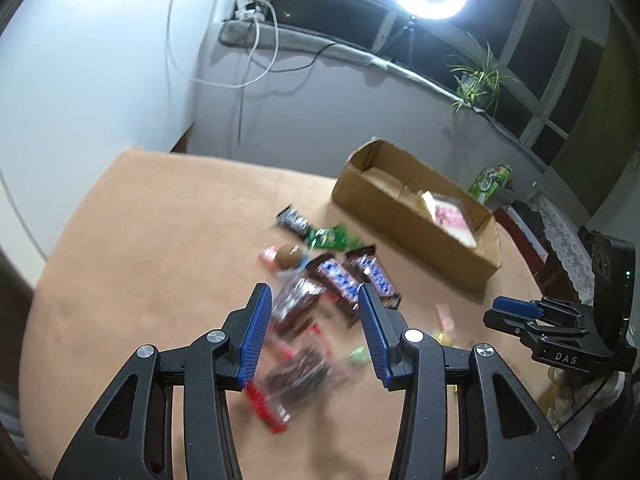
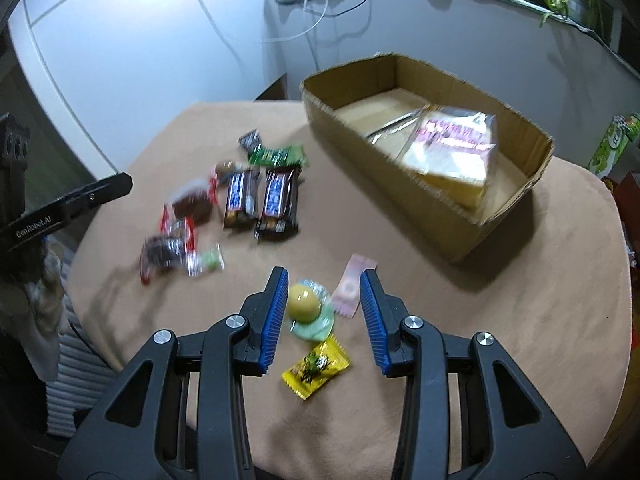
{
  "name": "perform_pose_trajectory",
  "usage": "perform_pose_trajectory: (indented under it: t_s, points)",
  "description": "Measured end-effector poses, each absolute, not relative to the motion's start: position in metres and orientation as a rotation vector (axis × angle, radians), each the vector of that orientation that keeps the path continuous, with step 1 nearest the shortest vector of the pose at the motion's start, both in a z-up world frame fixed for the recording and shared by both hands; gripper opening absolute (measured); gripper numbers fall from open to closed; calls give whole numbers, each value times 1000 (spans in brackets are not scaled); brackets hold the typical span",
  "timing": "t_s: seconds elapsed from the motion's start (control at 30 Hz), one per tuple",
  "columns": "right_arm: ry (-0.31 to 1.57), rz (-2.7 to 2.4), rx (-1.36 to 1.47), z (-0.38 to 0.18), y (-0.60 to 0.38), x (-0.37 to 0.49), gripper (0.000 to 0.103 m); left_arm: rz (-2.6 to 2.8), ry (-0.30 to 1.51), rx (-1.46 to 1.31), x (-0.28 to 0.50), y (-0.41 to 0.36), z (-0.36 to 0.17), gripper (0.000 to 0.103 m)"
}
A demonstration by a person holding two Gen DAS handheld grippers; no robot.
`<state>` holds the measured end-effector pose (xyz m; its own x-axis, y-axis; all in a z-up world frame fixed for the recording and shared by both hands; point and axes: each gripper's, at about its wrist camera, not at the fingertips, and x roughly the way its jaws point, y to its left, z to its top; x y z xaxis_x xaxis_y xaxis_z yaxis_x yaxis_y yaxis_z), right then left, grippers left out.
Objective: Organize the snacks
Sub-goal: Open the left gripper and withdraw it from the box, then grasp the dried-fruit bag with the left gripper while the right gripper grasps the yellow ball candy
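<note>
We hold the left tongs [image 1: 312,312] released, jaws apart above blurred dark wrapped snacks [image 1: 296,304] on the tabletop [image 1: 140,240]. The right tongs [image 2: 323,296] are also released, a round yellow sweet [image 2: 305,303] lying loose between the jaws. Beyond and right of both tongs sits the cardboard box [image 2: 360,136], holding 1 pink-printed packet [image 2: 452,148] at its right end.

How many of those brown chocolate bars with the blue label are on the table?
2: the left chocolate bar and the right chocolate bar lie side by side, left of the cardboard box. Blurred wrappers nearby could hide others.
</note>
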<state>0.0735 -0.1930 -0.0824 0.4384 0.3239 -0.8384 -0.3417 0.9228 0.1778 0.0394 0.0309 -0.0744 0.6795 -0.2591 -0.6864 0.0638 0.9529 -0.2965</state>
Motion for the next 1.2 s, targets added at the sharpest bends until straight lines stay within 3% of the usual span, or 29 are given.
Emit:
perform_pose_trajectory:
  t_s: [0.37,1.2]
  points:
    - [1103,436,-70,-112,-177,69,39,-182,897,-210,22,29,-113,44]
    - [1122,439,-164,-130,-159,89,39,-220,906,-17,31,6,-128,50]
